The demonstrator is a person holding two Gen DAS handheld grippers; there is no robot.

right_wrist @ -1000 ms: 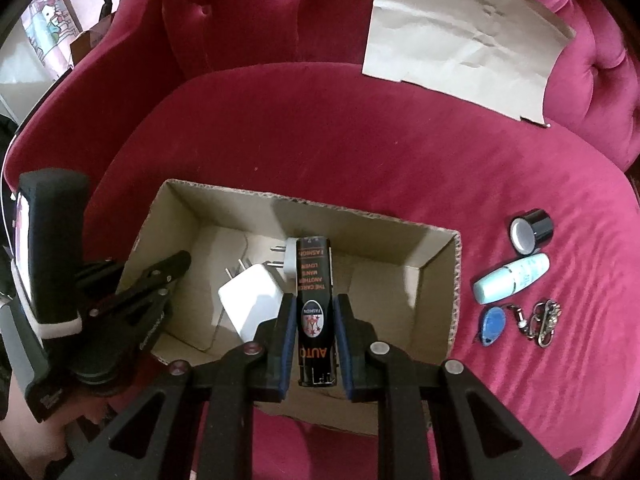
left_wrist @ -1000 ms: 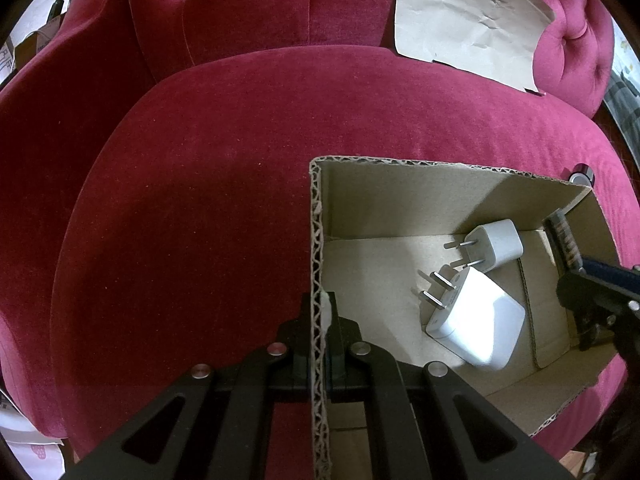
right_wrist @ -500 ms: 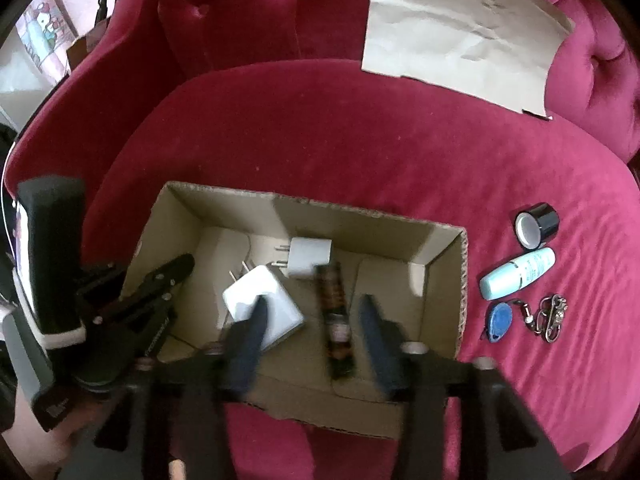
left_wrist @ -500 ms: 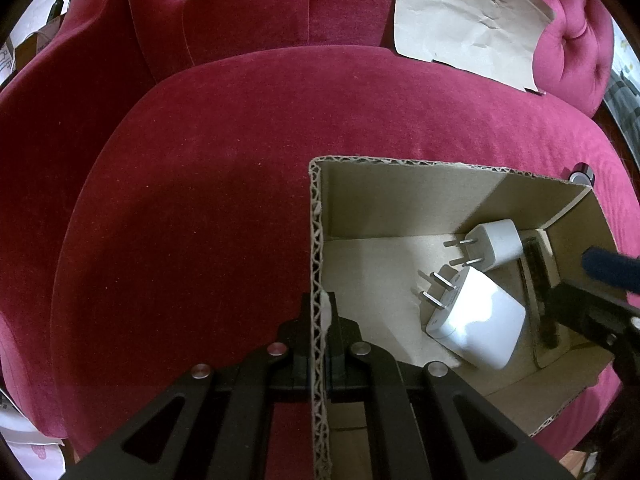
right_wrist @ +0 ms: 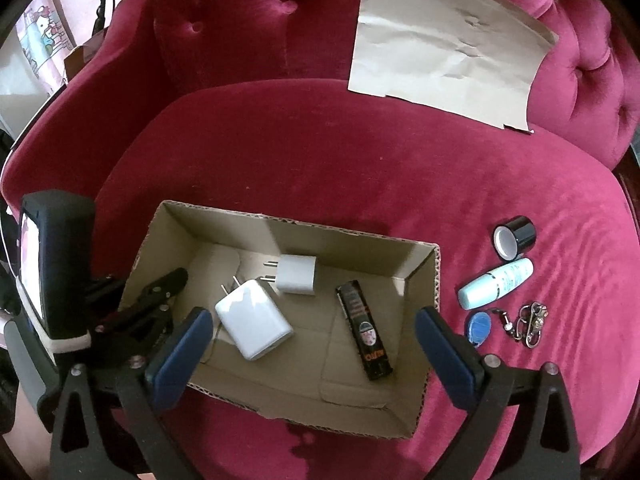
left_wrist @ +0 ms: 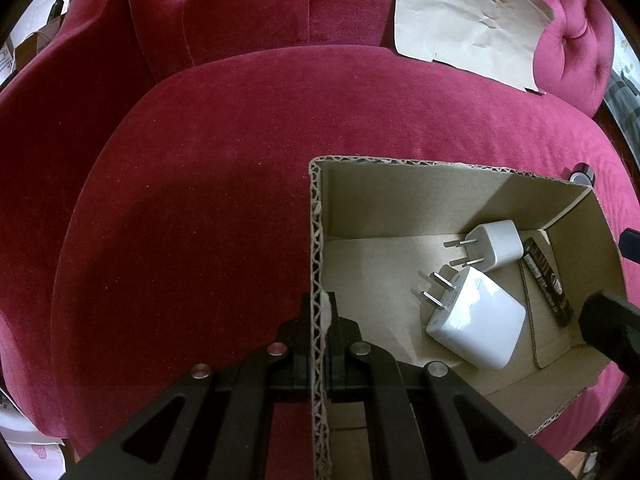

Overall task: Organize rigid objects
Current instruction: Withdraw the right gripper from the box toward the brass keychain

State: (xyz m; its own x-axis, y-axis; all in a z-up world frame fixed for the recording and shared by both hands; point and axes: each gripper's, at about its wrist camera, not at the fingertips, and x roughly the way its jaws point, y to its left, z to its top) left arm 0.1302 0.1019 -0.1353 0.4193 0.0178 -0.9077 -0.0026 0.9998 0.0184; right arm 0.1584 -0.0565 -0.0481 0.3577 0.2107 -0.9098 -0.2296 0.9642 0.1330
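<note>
Corrugated, matt cardboard was seen in the box (right_wrist: 420, 276). The sofa (right_wrist: 320, 152) was covered in deep-red velvet. The two chargers (right_wrist: 254, 324) were of smooth white plastic with metal prongs; the black tube (right_wrist: 364, 330) was glossy.

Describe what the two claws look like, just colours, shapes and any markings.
The right claw has black, triangular cut-out arms with silver rivets, ending in dark blue padded fingers. The left claw has the same black frame with silver rivets and dark finger tips; from the right wrist view its body carries a tall black block with a white band. No cables or sleeves show.
</note>
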